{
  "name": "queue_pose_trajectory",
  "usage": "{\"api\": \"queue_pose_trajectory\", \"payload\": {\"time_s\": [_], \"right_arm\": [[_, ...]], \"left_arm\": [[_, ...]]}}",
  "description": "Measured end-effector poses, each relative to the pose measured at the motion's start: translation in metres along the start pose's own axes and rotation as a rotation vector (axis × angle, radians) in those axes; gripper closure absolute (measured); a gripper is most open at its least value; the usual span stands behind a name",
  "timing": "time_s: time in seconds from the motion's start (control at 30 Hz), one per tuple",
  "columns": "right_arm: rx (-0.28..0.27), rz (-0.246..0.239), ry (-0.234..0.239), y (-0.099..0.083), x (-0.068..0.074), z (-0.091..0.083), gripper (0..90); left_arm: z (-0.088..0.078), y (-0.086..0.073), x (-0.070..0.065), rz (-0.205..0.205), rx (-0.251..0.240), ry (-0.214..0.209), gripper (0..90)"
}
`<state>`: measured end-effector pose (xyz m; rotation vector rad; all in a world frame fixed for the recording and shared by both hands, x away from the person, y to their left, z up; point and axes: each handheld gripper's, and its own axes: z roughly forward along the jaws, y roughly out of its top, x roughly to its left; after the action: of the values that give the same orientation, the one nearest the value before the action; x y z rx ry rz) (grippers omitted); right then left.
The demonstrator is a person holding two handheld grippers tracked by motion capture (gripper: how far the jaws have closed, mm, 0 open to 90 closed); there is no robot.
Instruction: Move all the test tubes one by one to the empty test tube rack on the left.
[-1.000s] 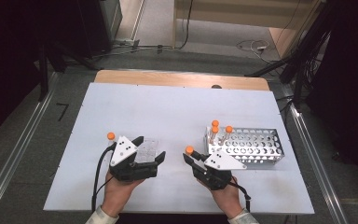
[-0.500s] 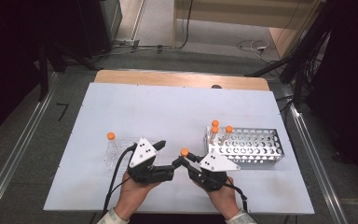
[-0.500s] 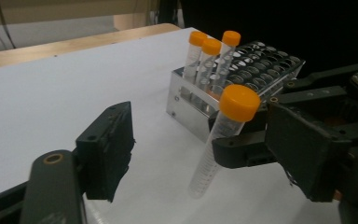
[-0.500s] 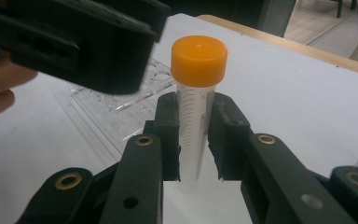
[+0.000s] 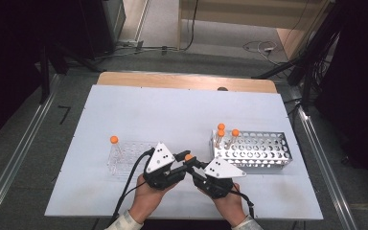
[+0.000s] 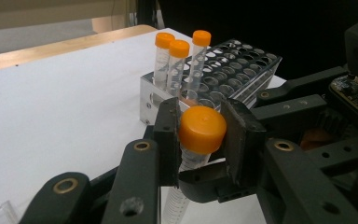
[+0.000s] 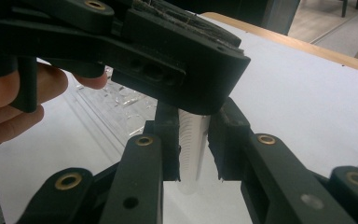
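A clear tube with an orange cap (image 5: pixel 188 156) stands upright between both grippers near the table's front edge. My right gripper (image 7: pixel 193 140) is shut on the tube's ribbed body (image 7: pixel 192 133). My left gripper (image 6: pixel 200 135) has just been closing, and its pads now press on the orange cap (image 6: pixel 202 129) from both sides. In the high view the left gripper (image 5: pixel 183 163) and right gripper (image 5: pixel 192 166) meet tip to tip. From the right gripper view, one of the left gripper's fingers (image 7: pixel 182 51) covers the top of the tube.
A metal rack (image 5: pixel 261 152) with three orange-capped tubes (image 5: pixel 223 132) at its left end stands right of the grippers. A clear plastic rack (image 5: pixel 132 155) holding one capped tube (image 5: pixel 114 140) sits to the left. The table's front edge is just below the hands.
My left gripper moved right from the clear rack to the right gripper's tube, and its jaws closed on the orange cap. The right gripper kept still with the tube.
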<state>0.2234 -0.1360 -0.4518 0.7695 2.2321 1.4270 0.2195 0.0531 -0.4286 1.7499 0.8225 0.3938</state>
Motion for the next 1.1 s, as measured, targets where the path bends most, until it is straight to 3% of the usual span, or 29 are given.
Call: {"api": "queue_pose_trajectory", "payload": {"time_s": [0.27, 0.43, 0.67, 0.9, 1.1], "right_arm": [[-0.004, 0.014, 0.011, -0.001, -0.002, -0.001, 71.1], [0.01, 0.04, 0.032, -0.001, -0.005, -0.003, 47.7], [0.03, 0.095, 0.01, -0.005, -0.015, -0.009, 28.4], [0.036, 0.123, -0.008, -0.008, -0.022, -0.013, 24.0], [0.047, 0.119, -0.011, -0.011, -0.02, -0.015, 24.1]], "left_arm": [[0.0, 0.001, -0.001, 0.007, -0.001, -0.001, 70.4], [-0.002, 0.003, 0.004, -0.004, -0.011, 0.007, 70.4], [-0.008, 0.006, 0.01, -0.021, -0.031, 0.013, 70.4], [-0.012, 0.012, 0.012, -0.036, -0.052, -0.004, 70.4], [-0.022, 0.018, 0.015, -0.039, -0.08, 0.005, 70.4]]}}
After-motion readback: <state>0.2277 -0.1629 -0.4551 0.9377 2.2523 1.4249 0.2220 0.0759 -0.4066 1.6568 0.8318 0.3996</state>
